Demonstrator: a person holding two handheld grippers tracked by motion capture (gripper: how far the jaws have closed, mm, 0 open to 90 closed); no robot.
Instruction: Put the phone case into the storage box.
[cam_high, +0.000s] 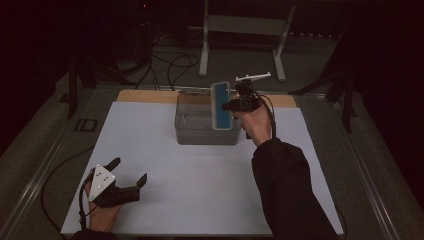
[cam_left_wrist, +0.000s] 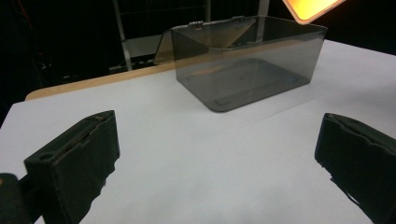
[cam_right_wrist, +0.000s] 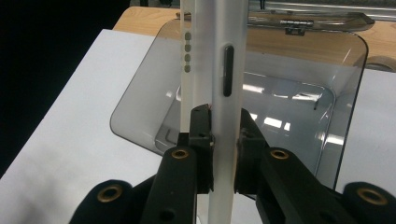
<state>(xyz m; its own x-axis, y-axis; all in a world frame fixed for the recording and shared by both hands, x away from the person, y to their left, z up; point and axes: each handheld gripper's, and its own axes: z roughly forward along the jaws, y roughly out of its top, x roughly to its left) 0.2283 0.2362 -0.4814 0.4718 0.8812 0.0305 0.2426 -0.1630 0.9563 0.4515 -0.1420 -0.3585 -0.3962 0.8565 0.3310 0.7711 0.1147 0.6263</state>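
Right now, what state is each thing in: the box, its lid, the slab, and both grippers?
Box: open, nothing inside, upright on the white sheet.
Lid: swung back on its hinges.
Slab: held on edge above the box.
Right gripper: shut on the slab.
Left gripper: open, holding nothing.

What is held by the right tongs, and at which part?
The right tongs hold a flat white-edged device by its two faces, above the clear box.
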